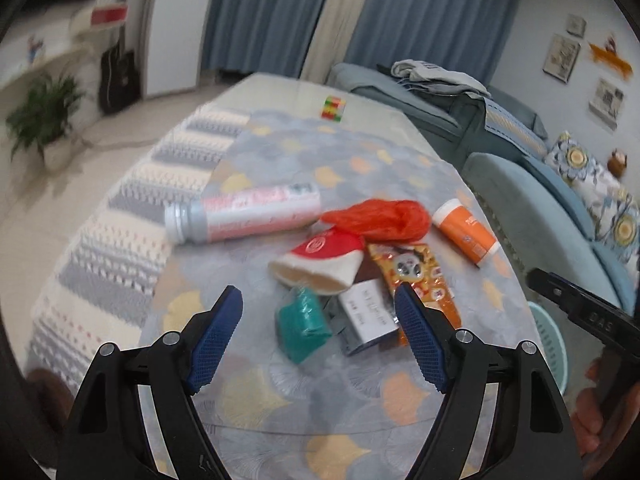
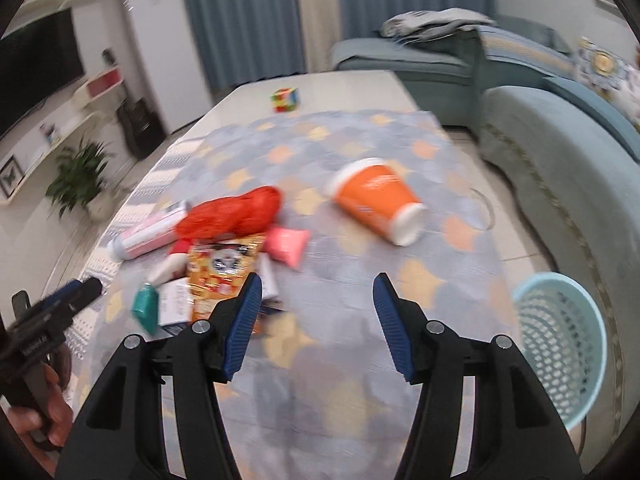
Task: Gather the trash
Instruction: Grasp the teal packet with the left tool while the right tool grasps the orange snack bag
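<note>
Trash lies in a heap on the patterned tablecloth (image 1: 280, 392): a capless bottle (image 1: 248, 216) on its side, a crumpled red plastic bag (image 1: 384, 220), a tipped orange paper cup (image 1: 466, 232), a red-and-white paper cup (image 1: 320, 264), a teal packet (image 1: 304, 324), a white box (image 1: 368, 316) and an orange snack wrapper (image 1: 416, 276). My left gripper (image 1: 318, 300) hovers open above the teal packet, gripping nothing. My right gripper (image 2: 318, 280) is open over bare cloth, with the orange cup (image 2: 376, 200) ahead and a pink packet (image 2: 286, 244) ahead to the left.
A light blue mesh basket (image 2: 560, 344) stands on the floor off the table's right edge, beside a blue sofa (image 2: 560, 152). A colour cube (image 2: 286, 99) sits at the table's far end. A potted plant (image 2: 80, 176) and shelves are on the left.
</note>
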